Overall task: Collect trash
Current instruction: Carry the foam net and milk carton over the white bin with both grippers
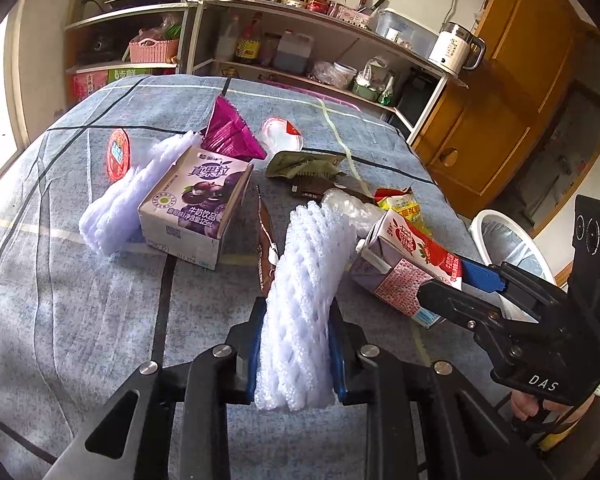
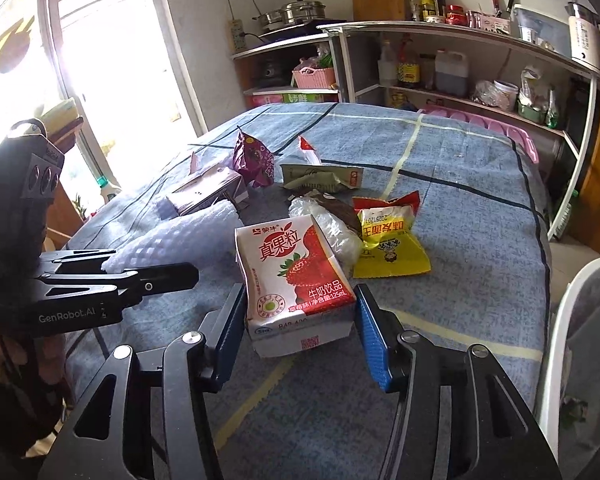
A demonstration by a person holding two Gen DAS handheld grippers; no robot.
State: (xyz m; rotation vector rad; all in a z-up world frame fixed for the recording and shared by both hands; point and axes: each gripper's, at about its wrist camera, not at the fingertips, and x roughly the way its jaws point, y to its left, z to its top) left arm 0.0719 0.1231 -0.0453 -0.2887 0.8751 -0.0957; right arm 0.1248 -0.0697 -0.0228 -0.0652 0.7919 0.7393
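Bright daylight, strong fisheye warp

The window [image 2: 100, 40] at upper left of the right wrist view is blown out white; corners vignette black, the shelves [image 1: 300, 32] bow, and near gripper parts look soft.

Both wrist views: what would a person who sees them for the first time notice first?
Most striking is the white foam net, squeezed between the fingers of the left gripper in the near foreground. Next is the strawberry milk carton, which lies between the open fingers of the right gripper, and the other wrappers scattered behind it on the blue checked tablecloth.
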